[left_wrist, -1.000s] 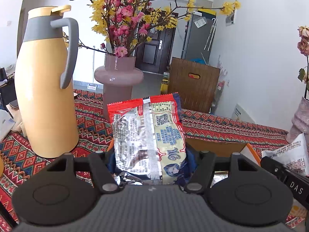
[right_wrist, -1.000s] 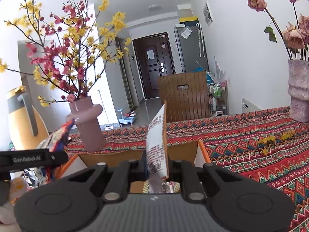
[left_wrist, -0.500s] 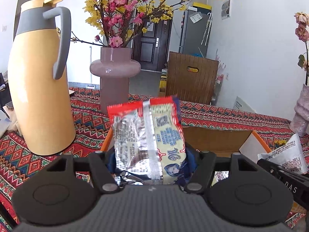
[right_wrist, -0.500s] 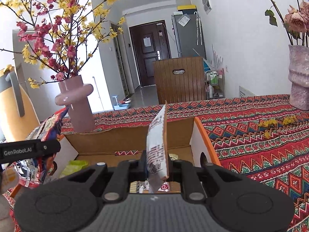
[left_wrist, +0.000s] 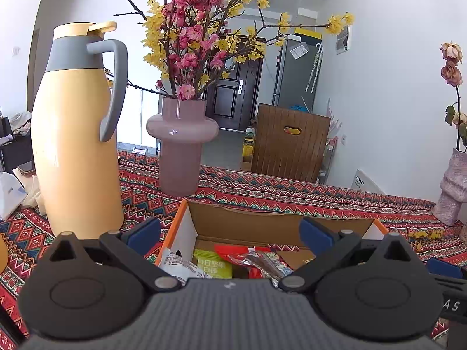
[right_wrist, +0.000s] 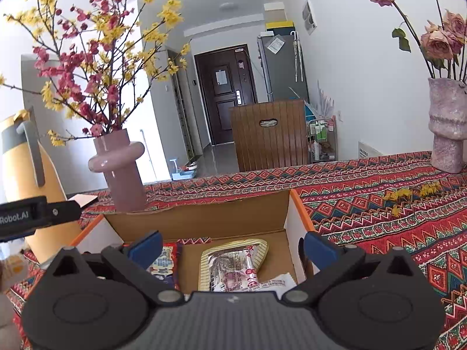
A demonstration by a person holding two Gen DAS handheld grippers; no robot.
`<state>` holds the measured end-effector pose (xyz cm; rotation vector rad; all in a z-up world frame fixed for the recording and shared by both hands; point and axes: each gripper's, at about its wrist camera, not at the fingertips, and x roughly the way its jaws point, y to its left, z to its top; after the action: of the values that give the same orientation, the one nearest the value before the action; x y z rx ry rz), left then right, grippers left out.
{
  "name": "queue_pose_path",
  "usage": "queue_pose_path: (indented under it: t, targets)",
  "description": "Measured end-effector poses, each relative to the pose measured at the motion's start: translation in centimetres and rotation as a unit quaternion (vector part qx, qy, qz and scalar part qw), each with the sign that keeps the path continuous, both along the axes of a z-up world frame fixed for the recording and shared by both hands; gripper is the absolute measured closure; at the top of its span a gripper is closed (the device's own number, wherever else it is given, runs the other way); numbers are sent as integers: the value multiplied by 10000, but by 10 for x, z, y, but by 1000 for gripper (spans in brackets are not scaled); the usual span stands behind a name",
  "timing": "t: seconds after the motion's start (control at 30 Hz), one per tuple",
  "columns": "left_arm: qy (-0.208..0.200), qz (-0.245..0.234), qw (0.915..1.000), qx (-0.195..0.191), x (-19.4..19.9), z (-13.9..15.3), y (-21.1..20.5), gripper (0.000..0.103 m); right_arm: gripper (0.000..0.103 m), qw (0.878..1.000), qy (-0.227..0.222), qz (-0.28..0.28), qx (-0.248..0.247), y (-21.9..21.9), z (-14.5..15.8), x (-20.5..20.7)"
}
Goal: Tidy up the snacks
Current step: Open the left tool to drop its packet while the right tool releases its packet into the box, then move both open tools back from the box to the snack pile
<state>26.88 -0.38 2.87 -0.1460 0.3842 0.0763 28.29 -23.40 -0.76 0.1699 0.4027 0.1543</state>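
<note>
An open cardboard box (left_wrist: 262, 224) with orange edges sits on the table just in front of both grippers. My left gripper (left_wrist: 230, 233) hangs over its left part, jaws opening wide, nothing between the blue pads (left_wrist: 144, 232). Below it lie a white packet (left_wrist: 178, 262), a green packet (left_wrist: 213, 265) and a red packet (left_wrist: 254, 259). My right gripper (right_wrist: 232, 248) is over the box (right_wrist: 204, 218) too, jaws opening, empty. Under it lie a yellow-rimmed silver packet (right_wrist: 233, 262), a red-and-blue packet (right_wrist: 165, 259) and a white packet (right_wrist: 274, 284). The left gripper's finger (right_wrist: 38, 213) shows at the left edge.
A tall yellow thermos jug (left_wrist: 76, 145) stands left of the box, with a pink vase of flowering branches (left_wrist: 182, 145) behind it. A rough pale vase of dried roses (right_wrist: 448, 128) stands far right. Fallen yellow petals (right_wrist: 408, 195) lie on the patterned tablecloth (right_wrist: 379, 233).
Both grippers have opened. The red-and-silver packet has left the left jaws and the white packet has left the right jaws; both now lie down in the box.
</note>
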Motion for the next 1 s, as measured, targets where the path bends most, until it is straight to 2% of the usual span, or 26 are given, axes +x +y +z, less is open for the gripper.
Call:
queue_pose_path:
  t: [0.23, 0.4, 0.67, 1.0]
  targets:
    - [53, 91, 9998, 156, -5, 11, -2, 0, 0, 9999, 9, 50, 129, -3, 4, -1]
    - [116, -81, 9997, 176, -25, 21, 5, 0, 0, 9998, 174, 96, 101, 2, 11, -1]
    - [210, -143, 9996, 104, -59, 22, 19, 0, 0, 9994, 169, 207, -224, 18, 21, -31]
    - [256, -302, 9992, 103, -102, 21, 18, 0, 0, 9979, 439, 243, -418, 21, 16, -76]
